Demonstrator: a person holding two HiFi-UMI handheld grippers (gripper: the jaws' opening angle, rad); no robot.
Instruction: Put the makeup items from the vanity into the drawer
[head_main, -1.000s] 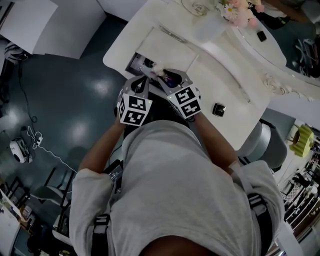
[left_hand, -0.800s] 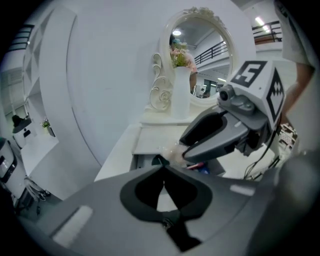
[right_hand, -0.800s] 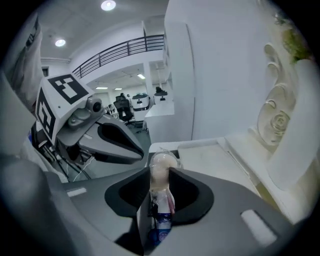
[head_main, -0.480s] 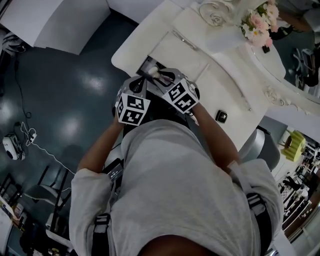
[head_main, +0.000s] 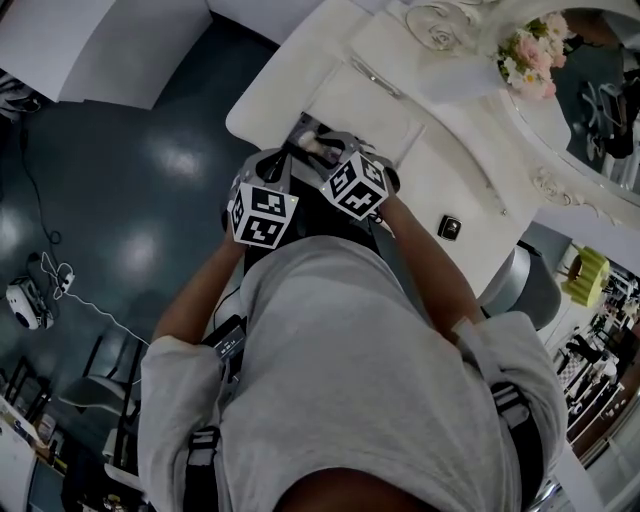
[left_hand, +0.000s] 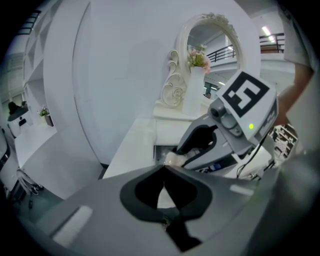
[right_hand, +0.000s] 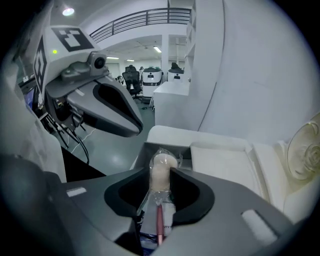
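Observation:
A makeup brush (right_hand: 163, 162) with a pale bristle head and pink handle, in a clear wrapper, lies between the jaws of my right gripper (right_hand: 161, 173). The jaws are opening, and their tips still touch the bristle head. The brush hangs over the open drawer (right_hand: 148, 150) at the vanity's left end. In the head view the right gripper (head_main: 328, 152) and brush (head_main: 320, 146) are above the drawer (head_main: 300, 130). My left gripper (left_hand: 163, 168) is shut and empty, just left of the right one (left_hand: 220, 135), above the drawer's near edge.
A small black compact (head_main: 450, 227) lies on the white vanity top (head_main: 440, 170) to the right. A vase of pink flowers (head_main: 530, 60) and an oval mirror (left_hand: 212, 45) stand at the back. Next to them is a glass dish (right_hand: 305, 155). Dark floor (head_main: 120, 200) lies to the left.
Both grippers have crept a little forward over the drawer, and the right one has turned slightly. The brush stays between the right jaws. The left gripper stays shut.

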